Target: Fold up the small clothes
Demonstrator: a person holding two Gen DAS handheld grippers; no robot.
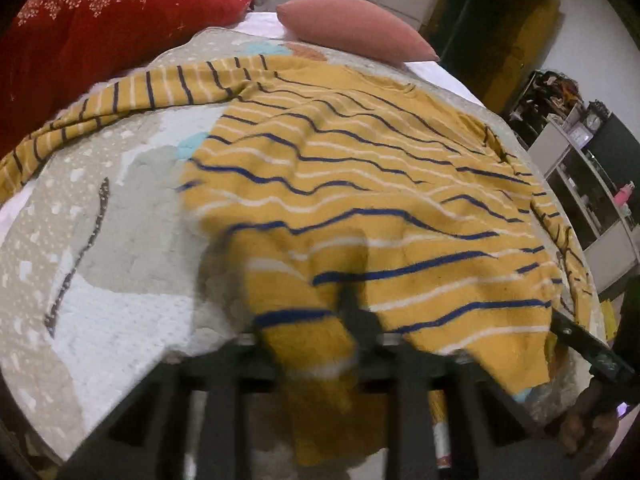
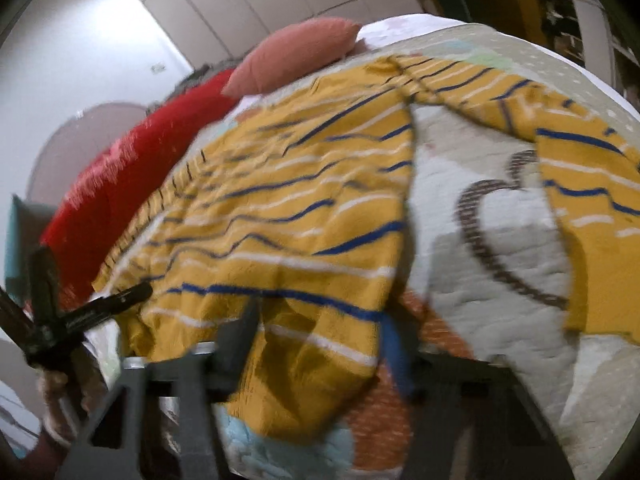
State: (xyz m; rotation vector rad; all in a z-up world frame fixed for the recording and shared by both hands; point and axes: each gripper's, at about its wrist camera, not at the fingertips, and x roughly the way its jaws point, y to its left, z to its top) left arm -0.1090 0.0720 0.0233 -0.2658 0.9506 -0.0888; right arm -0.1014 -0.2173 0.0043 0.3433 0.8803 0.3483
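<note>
Left tongs (image 1: pixel 320 336) pinching near hem of yellow striped top (image 1: pixel 360 184), jaws nearly together w/ cloth bunched between; right tongs (image 2: pixel 316 344) likewise clamped on hem toward other bottom corner, fabric draped over the fingers. No earlier view, so only the grip itself readable. Top spread flat on patterned quilt (image 1: pixel 100 280) over the bed, sleeves out to both sides, red pillow (image 1: pixel 100 20) & pink pillow (image 1: pixel 356 24) beyond. Probably light, soft, floppy knit, not slippery or fragile; sags & wrinkles when lifted. Best taken at hem corners or shoulder seams, both layers together.
</note>
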